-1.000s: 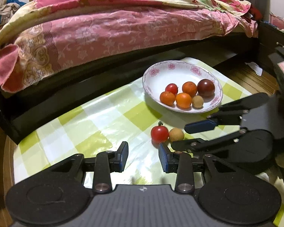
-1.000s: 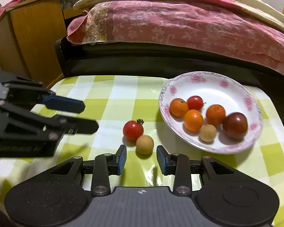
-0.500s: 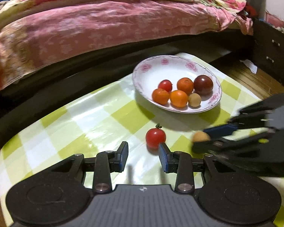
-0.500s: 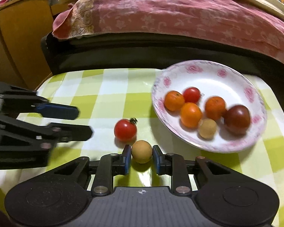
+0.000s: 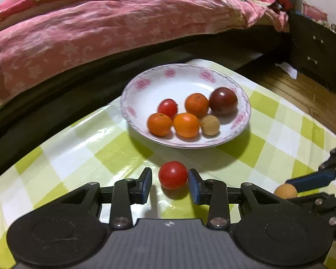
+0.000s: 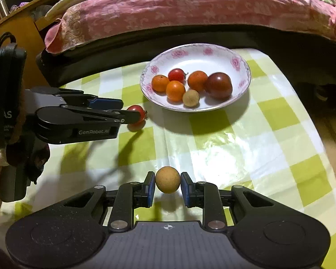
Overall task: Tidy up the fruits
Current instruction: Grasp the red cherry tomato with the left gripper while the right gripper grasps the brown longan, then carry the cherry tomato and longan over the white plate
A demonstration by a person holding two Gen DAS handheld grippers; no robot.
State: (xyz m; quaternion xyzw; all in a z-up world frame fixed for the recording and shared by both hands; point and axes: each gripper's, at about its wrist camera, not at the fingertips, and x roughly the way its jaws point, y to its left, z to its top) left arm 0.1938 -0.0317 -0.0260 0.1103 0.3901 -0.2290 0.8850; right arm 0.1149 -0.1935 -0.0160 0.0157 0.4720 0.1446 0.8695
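Since a second ago, my left hand-held gripper (image 5: 169,182) has advanced to straddle the red cherry tomato (image 5: 173,175) on the checked bench (image 5: 280,121), jaws spread. Floral plate (image 6: 215,55) beyond holds six fruits. My right hand-held gripper (image 6: 167,186) now pinches the tan longan (image 6: 167,179).

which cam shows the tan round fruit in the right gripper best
The right wrist view: the tan fruit sits centred and unobstructed in the right gripper. The left wrist view catches it only at the edge, partly hidden.
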